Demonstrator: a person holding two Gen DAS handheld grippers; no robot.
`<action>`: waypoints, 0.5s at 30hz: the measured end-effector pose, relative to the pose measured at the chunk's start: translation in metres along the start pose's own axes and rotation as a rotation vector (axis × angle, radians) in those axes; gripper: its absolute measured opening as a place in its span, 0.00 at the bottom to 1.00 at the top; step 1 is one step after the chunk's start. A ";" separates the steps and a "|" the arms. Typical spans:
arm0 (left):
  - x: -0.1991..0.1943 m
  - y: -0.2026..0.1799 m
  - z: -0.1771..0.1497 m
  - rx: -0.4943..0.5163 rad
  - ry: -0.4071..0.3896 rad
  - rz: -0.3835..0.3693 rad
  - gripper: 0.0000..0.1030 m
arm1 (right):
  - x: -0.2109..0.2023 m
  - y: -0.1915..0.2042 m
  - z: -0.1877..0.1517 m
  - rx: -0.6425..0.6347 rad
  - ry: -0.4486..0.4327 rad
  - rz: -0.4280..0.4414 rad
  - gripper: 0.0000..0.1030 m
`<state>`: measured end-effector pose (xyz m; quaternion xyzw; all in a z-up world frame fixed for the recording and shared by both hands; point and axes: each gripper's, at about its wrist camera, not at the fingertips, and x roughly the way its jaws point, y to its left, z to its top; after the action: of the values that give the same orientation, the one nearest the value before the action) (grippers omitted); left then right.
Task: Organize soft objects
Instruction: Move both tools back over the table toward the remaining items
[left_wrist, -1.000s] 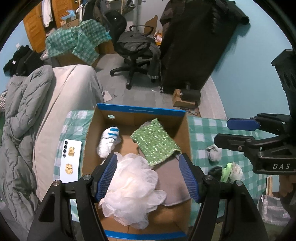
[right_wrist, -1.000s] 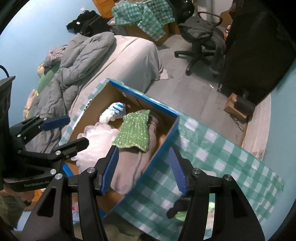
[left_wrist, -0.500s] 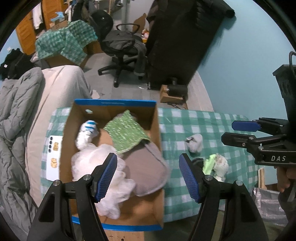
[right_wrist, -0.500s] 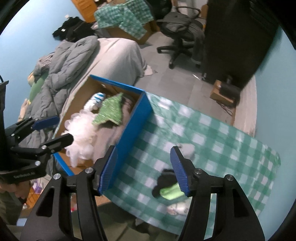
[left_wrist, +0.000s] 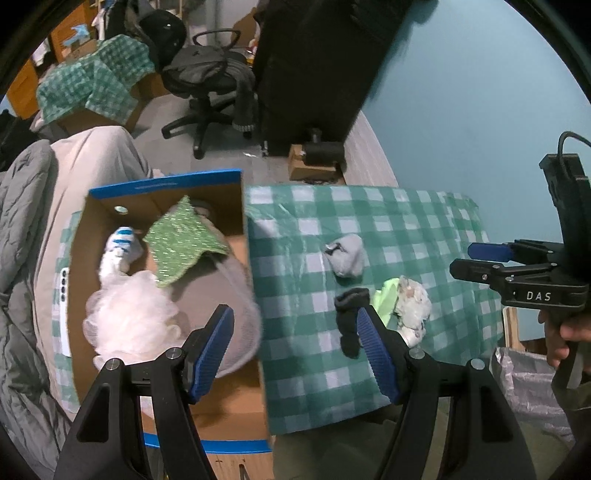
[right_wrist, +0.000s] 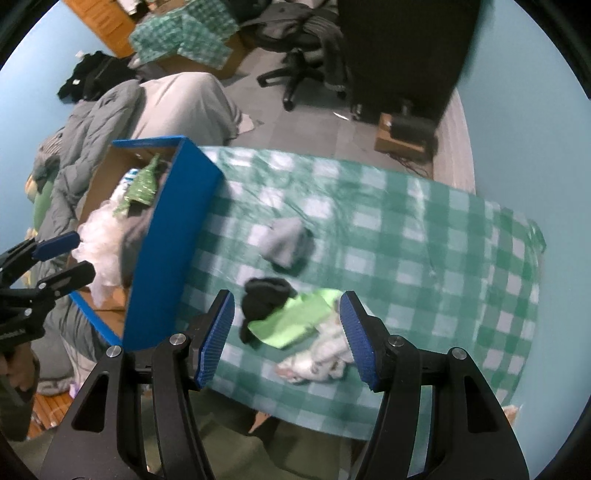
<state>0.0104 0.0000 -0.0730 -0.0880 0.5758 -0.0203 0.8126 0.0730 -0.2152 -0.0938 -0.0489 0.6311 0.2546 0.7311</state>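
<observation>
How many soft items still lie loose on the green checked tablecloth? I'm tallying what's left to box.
4: a grey rolled sock farthest back, then a black sock, a lime-green cloth overlapping it, and a white patterned cloth nearest. More may hide underneath.

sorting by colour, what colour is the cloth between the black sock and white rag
Bright lime green, clearest in the right wrist view.

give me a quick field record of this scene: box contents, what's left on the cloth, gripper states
box: white mesh pouf, green sparkly cloth, blue-striped white sock, grey fabric
on checked tablecloth: grey sock, black sock, lime-green cloth, white patterned cloth
left hand-held gripper: open, empty
right hand-held gripper: open, empty
</observation>
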 end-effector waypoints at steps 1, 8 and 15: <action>0.003 -0.005 0.000 0.004 0.008 -0.005 0.69 | 0.001 -0.005 -0.004 0.011 0.004 -0.003 0.59; 0.028 -0.032 -0.001 0.043 0.055 -0.013 0.70 | 0.021 -0.035 -0.025 0.086 0.041 -0.014 0.59; 0.059 -0.052 -0.003 0.065 0.104 -0.010 0.70 | 0.052 -0.058 -0.044 0.151 0.090 -0.011 0.59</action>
<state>0.0310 -0.0597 -0.1201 -0.0633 0.6156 -0.0478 0.7840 0.0625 -0.2661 -0.1667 -0.0085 0.6805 0.1998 0.7049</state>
